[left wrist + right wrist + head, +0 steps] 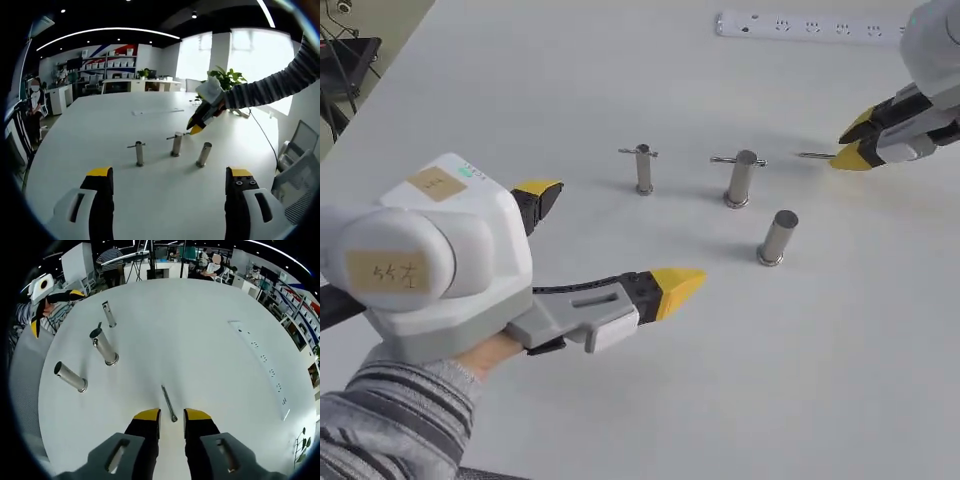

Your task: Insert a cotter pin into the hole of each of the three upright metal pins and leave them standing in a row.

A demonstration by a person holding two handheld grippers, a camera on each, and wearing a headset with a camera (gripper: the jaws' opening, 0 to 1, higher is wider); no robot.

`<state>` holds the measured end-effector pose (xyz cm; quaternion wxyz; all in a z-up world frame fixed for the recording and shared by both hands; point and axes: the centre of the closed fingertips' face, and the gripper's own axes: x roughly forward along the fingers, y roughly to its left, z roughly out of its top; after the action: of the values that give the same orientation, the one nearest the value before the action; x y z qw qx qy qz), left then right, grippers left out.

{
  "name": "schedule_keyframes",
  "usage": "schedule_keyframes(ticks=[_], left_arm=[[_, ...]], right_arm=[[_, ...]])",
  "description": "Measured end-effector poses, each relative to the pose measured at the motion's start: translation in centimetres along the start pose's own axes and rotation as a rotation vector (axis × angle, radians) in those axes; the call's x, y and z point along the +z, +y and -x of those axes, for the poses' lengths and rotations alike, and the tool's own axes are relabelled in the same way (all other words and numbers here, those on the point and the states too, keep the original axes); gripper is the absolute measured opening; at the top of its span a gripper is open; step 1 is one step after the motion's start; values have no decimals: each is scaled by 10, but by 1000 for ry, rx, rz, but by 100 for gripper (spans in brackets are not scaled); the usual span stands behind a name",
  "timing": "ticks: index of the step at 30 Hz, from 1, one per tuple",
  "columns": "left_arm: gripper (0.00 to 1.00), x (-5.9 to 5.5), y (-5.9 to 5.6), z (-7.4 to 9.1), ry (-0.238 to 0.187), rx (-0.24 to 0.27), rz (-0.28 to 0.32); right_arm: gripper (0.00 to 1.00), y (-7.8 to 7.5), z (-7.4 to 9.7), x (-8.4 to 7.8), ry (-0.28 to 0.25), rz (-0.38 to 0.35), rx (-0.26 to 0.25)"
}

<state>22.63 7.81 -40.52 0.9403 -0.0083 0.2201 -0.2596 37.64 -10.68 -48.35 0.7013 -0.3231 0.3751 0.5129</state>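
Note:
Three upright metal pins stand on the white table. The left pin (643, 168) (139, 152) and the middle pin (741, 178) (176, 143) each have a cotter pin through the top. The third pin (778, 237) (203, 154) (70, 376) has none. A loose cotter pin (815, 155) (168, 402) lies flat on the table, its near end between the tips of my right gripper (853, 140) (172, 416), whose jaws stand slightly apart and do not clamp it. My left gripper (610, 237) (170, 175) hovers wide open and empty, in front of the pins.
A white power strip (810, 27) (260, 360) lies at the far edge of the table. Office desks, chairs and people are in the background beyond the table.

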Motion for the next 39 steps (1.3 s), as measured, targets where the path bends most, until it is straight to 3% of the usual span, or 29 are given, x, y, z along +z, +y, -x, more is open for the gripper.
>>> schedule_keyframes(ticks=[2, 3, 9, 17, 22, 25, 31, 39], left_arm=[[91, 0, 0, 0, 1, 0, 3], [91, 0, 1, 0, 0, 1, 4], [90, 0, 0, 1, 1, -3, 3], [88, 0, 0, 2, 8, -11, -7], [86, 1, 0, 2, 5, -17, -6], [84, 2, -1, 2, 3, -26, -3], [81, 7, -4, 1, -3, -43, -13], [74, 18, -13, -5, -13, -81, -31]], right_arm=[[13, 0, -1, -3, 35, 50, -6], [12, 2, -1, 0, 20, 44, 0], [3, 10, 0, -1, 65, 25, 34], [0, 8, -1, -3, 124, 104, 25], [0, 7, 0, -2, 132, 129, 6], [0, 6, 1, 0, 116, 141, -19], [0, 2, 9, 13, 25, 141, -64], [0, 11, 31, 41, -95, 247, -137]])
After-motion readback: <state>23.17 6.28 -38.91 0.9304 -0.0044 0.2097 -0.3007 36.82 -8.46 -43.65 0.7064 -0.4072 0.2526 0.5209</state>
